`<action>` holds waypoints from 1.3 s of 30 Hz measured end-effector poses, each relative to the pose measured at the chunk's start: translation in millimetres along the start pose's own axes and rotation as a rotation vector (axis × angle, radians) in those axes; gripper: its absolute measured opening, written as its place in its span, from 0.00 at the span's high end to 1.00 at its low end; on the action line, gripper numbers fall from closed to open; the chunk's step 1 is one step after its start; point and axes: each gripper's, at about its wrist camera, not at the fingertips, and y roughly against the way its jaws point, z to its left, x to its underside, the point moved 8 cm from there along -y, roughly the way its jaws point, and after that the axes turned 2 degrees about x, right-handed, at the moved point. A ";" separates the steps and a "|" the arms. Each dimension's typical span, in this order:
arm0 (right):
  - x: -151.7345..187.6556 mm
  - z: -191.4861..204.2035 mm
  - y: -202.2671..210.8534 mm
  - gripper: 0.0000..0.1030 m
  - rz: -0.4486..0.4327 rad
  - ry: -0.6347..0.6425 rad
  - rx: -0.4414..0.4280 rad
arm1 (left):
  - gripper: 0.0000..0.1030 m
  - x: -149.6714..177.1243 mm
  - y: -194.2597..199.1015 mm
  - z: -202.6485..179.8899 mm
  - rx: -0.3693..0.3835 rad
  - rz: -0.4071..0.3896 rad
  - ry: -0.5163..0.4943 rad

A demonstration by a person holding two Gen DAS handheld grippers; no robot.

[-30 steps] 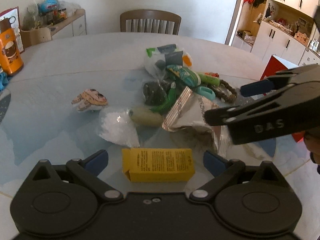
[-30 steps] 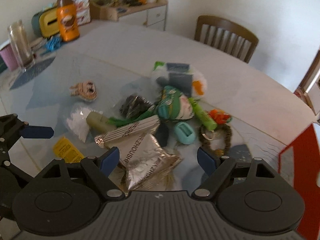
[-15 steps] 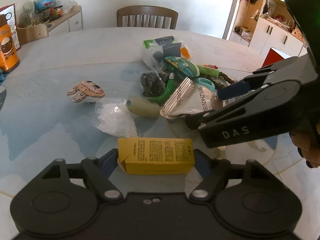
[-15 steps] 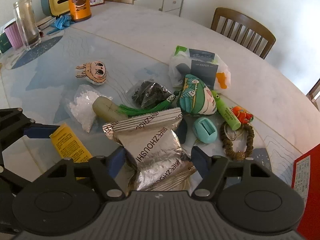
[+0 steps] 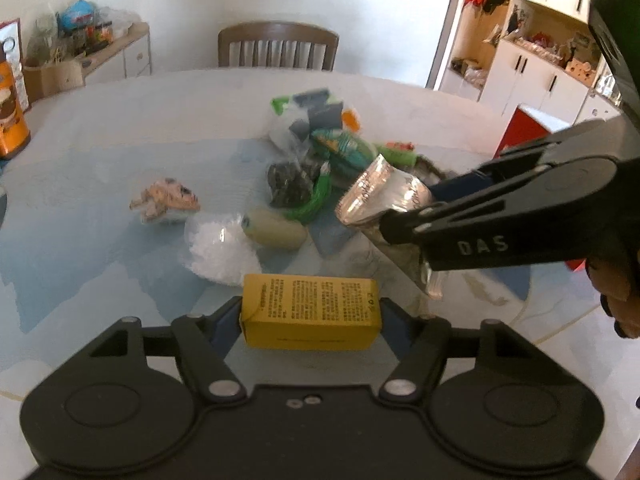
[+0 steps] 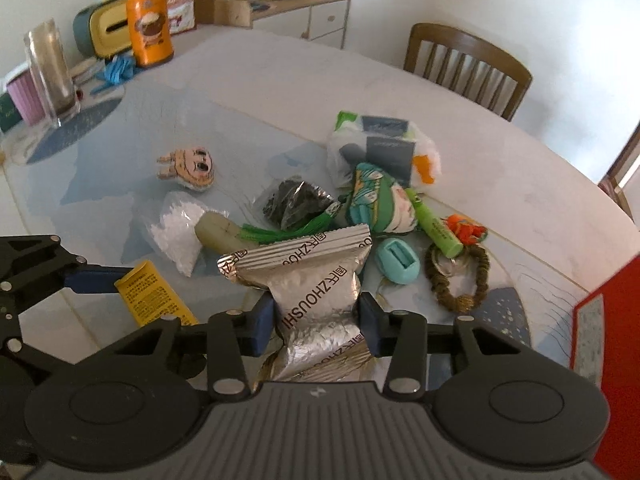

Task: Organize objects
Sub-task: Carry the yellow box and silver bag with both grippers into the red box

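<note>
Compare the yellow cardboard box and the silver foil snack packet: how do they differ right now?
The yellow cardboard box is rigid and rectangular; the silver foil snack packet is soft and crumpled. The box sits crosswise in the left gripper; the packet lies lengthwise in the right gripper, squeezed at its middle. Shared: each is clamped between fingers.

You get bright, soft daylight in both views. The left wrist view is motion-blurred across the bench [image 5: 120, 128] and its clutter, while the yellow box [image 5: 310, 312] nearest the lens stays sharp. Glare sits on the foil packet [image 6: 316, 280] — the right wrist view is crisper. Fisheye distortion bends the edges, and the corners vignette to black.
</note>
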 end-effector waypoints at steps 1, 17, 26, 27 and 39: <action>-0.5 -2.7 6.7 0.58 -0.006 -0.017 0.001 | 0.32 -3.5 4.1 -1.2 0.003 -0.013 -0.009; -6.5 -104.8 127.7 0.58 -0.134 -0.281 0.114 | 0.32 -99.4 46.6 -75.2 0.177 -0.185 -0.157; 19.6 -190.9 161.3 0.58 -0.160 -0.359 0.172 | 0.32 -134.7 31.5 -152.8 0.242 -0.193 -0.211; 24.3 -200.8 163.2 0.58 -0.161 -0.364 0.180 | 0.32 -137.3 27.9 -162.9 0.242 -0.189 -0.217; 75.7 -325.7 160.4 0.58 -0.121 -0.441 0.213 | 0.32 -157.2 -23.7 -286.2 0.289 -0.122 -0.272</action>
